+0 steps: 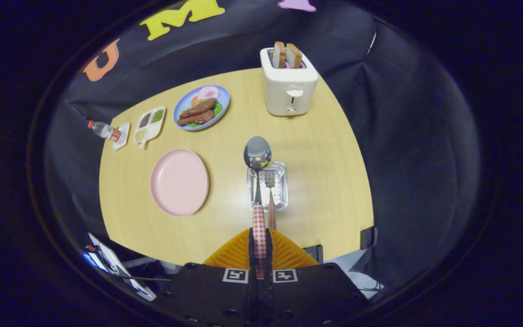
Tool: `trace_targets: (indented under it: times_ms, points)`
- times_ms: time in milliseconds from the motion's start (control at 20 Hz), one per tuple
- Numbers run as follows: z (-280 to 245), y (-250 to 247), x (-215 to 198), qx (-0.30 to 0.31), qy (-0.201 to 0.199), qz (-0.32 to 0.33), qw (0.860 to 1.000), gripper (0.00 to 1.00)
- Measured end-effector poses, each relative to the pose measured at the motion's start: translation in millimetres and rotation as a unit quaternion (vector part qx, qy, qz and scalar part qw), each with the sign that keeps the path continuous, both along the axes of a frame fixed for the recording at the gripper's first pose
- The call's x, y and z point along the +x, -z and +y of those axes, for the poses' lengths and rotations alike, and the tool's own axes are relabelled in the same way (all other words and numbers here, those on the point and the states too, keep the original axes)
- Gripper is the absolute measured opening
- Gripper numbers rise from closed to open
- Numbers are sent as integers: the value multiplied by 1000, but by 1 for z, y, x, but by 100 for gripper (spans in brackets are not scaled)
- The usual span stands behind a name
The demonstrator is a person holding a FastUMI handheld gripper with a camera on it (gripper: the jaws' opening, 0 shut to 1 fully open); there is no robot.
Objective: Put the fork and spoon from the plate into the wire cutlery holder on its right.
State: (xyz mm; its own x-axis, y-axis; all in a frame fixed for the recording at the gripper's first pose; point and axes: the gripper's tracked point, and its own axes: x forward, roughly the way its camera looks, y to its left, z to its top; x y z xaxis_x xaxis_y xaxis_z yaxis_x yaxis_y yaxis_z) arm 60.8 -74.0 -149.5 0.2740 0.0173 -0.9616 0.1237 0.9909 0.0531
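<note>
Above the wire holder (pixel 267 186) containing the fork (pixel 270 190), fingers (pixel 249 254) pinch the spoon (pixel 258 181).

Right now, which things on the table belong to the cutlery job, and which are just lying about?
Job:
spoon, clamped in the hand-held gripper
fork, in the wire cutlery holder
pink plate

Lying about:
toaster with bread
blue plate of food
condiment tray
bottle

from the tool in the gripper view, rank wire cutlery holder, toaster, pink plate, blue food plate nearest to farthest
The tool is shut on the spoon.
1. Wire cutlery holder, just ahead
2. Pink plate, ahead to the left
3. Blue food plate and toaster, both far; too close to call
</note>
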Motion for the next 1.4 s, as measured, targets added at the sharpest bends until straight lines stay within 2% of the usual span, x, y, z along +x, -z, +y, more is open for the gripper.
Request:
trace_targets:
  times_ms: [250, 500, 850, 950, 1000, 1200, 1250, 1400]
  points:
    - [-2, 21, -17, 5, -6, 72, 997, 5]
    - [1, 38, -12, 20, 29, 147, 989, 5]
    - [7, 46, 0, 23, 44, 194, 980, 5]
    - [7, 49, 6, 17, 39, 195, 980, 8]
    - [6, 49, 9, 12, 38, 193, 980, 13]
    - [7, 46, 24, 10, 36, 168, 985, 16]
    - [9, 44, 28, 15, 35, 158, 987, 29]
    - [11, 39, 34, 26, 35, 130, 991, 41]
